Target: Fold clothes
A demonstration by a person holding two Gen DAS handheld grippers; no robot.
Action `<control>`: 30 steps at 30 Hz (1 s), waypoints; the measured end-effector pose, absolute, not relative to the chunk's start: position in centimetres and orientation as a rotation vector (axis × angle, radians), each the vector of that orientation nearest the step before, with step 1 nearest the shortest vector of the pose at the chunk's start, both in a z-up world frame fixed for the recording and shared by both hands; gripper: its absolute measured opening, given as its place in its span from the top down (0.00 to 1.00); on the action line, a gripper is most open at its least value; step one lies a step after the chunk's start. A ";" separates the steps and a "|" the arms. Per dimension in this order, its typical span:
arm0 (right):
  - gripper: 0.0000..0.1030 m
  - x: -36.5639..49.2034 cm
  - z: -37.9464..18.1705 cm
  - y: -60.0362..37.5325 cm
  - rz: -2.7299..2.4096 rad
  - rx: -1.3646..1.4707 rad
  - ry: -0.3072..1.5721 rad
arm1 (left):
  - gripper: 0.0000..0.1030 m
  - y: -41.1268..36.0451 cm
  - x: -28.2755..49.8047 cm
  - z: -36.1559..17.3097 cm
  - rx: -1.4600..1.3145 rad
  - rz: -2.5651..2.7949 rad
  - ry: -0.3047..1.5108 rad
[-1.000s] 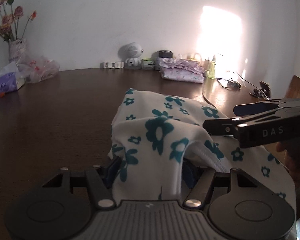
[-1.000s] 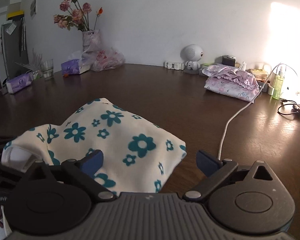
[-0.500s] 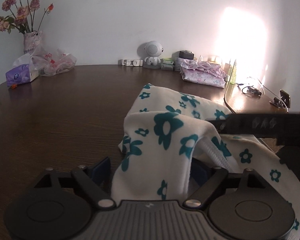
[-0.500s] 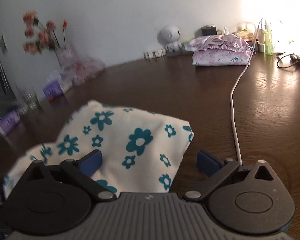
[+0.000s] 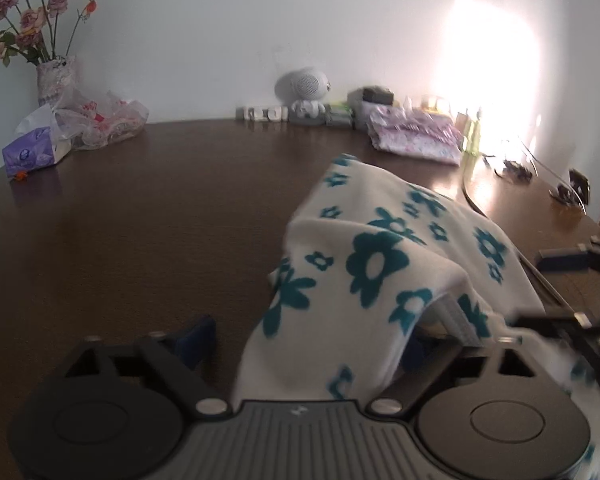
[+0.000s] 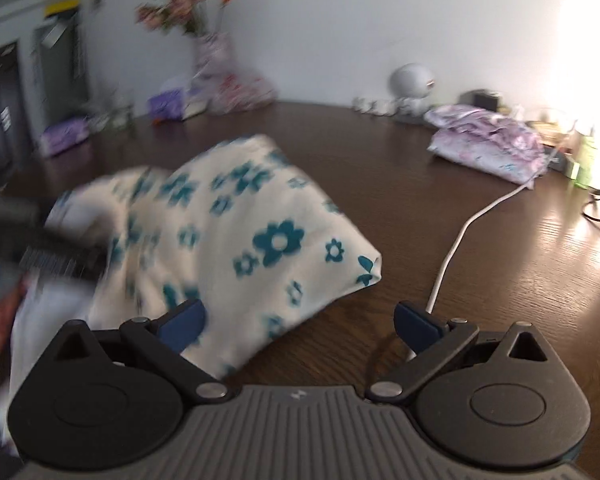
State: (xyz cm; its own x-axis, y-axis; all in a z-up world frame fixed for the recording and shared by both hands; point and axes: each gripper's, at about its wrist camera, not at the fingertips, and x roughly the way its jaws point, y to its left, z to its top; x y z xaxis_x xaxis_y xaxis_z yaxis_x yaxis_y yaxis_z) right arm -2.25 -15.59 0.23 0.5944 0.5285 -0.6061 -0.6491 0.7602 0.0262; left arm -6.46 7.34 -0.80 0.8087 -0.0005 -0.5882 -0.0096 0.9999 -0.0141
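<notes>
A white garment with teal flowers [image 5: 380,264] lies bunched on the dark wooden table [image 5: 140,220]. One fold of it hangs between the fingers of my left gripper [image 5: 306,344], whose jaws are closing. The left pad [image 5: 196,340] stands clear of the cloth and the right pad is hidden under it. My right gripper [image 6: 300,322] is wide open at the garment's [image 6: 236,232] near corner, its left pad [image 6: 184,320] against the cloth. In the left wrist view my right gripper [image 5: 556,292] shows at the right edge. In the right wrist view my left gripper [image 6: 52,256] is a dark blur.
A folded lilac garment [image 6: 488,148] sits at the back right, with a white cable [image 6: 456,240] running forward from it. A round white gadget [image 5: 306,88], a green bottle [image 5: 472,136], a flower vase [image 5: 56,80], a plastic bag [image 5: 104,124] and a tissue pack [image 5: 32,156] line the wall.
My left jaws have come off the fold they pinched, and the left pad now stands apart from it. The right gripper drew from over the garment to the right edge. Both views swung.
</notes>
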 end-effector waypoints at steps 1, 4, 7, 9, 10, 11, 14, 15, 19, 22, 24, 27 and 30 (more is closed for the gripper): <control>0.00 -2.6 0.2 -15.4 0.701 -0.242 0.627 | 0.56 7.8 -6.2 -0.6 -0.016 0.020 0.633; 0.00 -3.7 0.2 -14.6 0.732 -0.341 0.603 | 0.75 9.9 -6.0 -0.4 -0.094 0.010 0.635; 0.00 -3.6 0.2 -13.2 0.751 -0.338 0.609 | 0.73 10.3 -6.7 -0.6 -0.091 -0.018 0.608; 0.00 -2.8 0.1 -12.4 0.765 -0.296 0.645 | 0.60 9.9 -7.1 -0.8 -0.061 -0.042 0.594; 0.00 -2.4 0.1 -12.0 0.765 -0.276 0.660 | 0.45 9.6 -7.2 -0.8 -0.045 -0.065 0.598; 0.00 -2.2 0.1 -11.8 0.762 -0.269 0.665 | 0.36 9.4 -7.1 -0.8 -0.033 -0.080 0.603; 0.00 -2.1 0.0 -11.6 0.755 -0.266 0.666 | 0.29 9.3 -6.8 -0.8 -0.020 -0.097 0.614; 0.00 -2.1 0.0 -11.5 0.755 -0.266 0.665 | 0.29 9.4 -6.8 -0.8 -0.027 -0.101 0.613; 0.00 -2.1 -0.1 -11.5 0.754 -0.267 0.665 | 0.27 10.0 -6.8 -0.7 -0.063 -0.117 0.607; 0.00 -2.1 0.0 -11.5 0.754 -0.268 0.666 | 0.25 9.6 -6.9 -0.7 -0.055 -0.117 0.610; 0.00 -2.1 0.0 -11.5 0.754 -0.268 0.666 | 0.24 9.4 -6.9 -0.7 -0.048 -0.115 0.613; 0.00 -2.0 0.0 -11.5 0.754 -0.268 0.666 | 0.24 9.4 -7.0 -0.7 -0.052 -0.115 0.612; 0.00 -2.1 0.0 -11.5 0.754 -0.268 0.666 | 0.23 9.4 -7.0 -0.7 -0.049 -0.112 0.613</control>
